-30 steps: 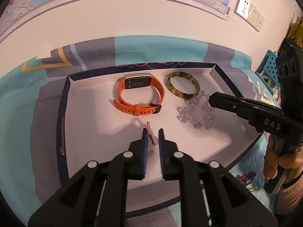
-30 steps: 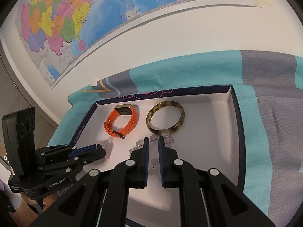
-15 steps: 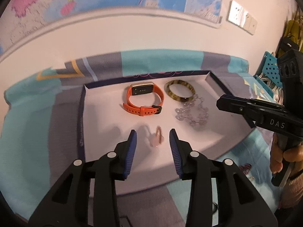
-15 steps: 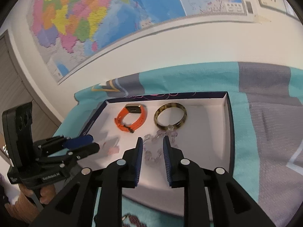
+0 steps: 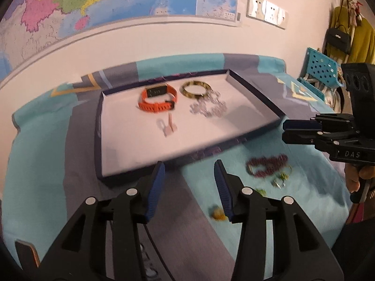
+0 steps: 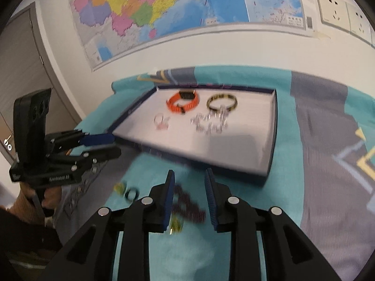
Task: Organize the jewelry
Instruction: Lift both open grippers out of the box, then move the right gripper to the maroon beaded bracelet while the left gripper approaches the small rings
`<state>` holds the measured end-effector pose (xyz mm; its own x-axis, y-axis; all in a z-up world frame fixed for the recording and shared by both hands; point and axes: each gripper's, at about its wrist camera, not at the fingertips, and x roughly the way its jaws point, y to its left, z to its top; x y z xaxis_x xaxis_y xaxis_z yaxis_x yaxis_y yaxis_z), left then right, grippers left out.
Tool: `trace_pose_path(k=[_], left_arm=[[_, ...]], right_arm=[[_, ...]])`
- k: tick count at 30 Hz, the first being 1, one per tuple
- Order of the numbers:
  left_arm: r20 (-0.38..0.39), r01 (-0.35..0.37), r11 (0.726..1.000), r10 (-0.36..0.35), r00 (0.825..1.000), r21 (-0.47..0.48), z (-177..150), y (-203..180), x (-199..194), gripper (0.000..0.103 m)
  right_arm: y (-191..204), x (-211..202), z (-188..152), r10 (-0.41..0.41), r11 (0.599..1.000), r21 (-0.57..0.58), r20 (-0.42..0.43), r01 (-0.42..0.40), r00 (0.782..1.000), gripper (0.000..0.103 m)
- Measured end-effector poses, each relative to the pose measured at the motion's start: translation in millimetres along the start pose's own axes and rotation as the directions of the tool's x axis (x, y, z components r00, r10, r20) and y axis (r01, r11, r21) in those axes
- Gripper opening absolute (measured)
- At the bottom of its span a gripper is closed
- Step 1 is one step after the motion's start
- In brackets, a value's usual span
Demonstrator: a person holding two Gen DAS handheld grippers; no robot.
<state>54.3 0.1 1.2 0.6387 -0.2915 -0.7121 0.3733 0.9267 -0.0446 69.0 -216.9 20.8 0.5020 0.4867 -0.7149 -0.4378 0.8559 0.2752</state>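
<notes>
Left wrist view: the left gripper point(image 5: 189, 171) hangs with its blue-padded fingers spread wide and nothing between them, just in front of the near rim of the tray point(image 5: 99, 126). Right wrist view shows the right gripper point(image 6: 189, 182) likewise parted and empty, short of that same near rim, above a dark red bead bracelet point(image 6: 187, 207) lying on the teal cloth point(image 6: 288, 164) outside the tray. Small green and yellow pieces point(image 6: 175, 226), blurred, lie near the bracelet, and a dark ring point(image 6: 131, 193) sits to its left.

Inside the tray, an orange watch point(image 5: 158, 98) lies at the far side, a tortoiseshell bangle point(image 5: 195, 89) just to its right. A clear bead bracelet point(image 5: 208, 107) lies against the bangle's near edge. A small pink piece point(image 5: 167, 125) rests on the tray floor on the near side of the watch. Behind the tray, a map point(image 6: 164, 11) hangs on the wall.
</notes>
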Motion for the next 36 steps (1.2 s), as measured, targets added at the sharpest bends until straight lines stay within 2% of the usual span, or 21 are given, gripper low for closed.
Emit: trace_pose_path(k=[7, 17, 29, 36], left_arm=[[-0.022, 0.000, 1.000, 0.000, 1.000, -0.020, -25.6, -4.1, -6.2, 0.044], [-0.046, 0.017, 1.000, -0.018, 0.999, -0.015, -48.9, -10.9, -14.3, 0.048], [-0.054, 0.040, 0.999, -0.039, 0.998, 0.009, -51.1, -22.3, -11.9, 0.050], [-0.055, 0.047, 0.999, -0.046, 0.997, 0.017, -50.2, -26.0, -10.2, 0.050]], right_arm=[[8.5, -1.5, -32.5, 0.007, 1.000, 0.006, -0.050, -0.007, 0.999, 0.025], [16.2, 2.7, -39.8, 0.012, 1.000, 0.000, -0.059, -0.012, 0.998, 0.023], [12.7, 7.1, -42.1, 0.001, 1.000, 0.025, -0.054, 0.001, 0.999, 0.002], [7.3, 0.8, -41.6, 0.029, 0.998, 0.053, -0.036, -0.027, 0.999, 0.001]])
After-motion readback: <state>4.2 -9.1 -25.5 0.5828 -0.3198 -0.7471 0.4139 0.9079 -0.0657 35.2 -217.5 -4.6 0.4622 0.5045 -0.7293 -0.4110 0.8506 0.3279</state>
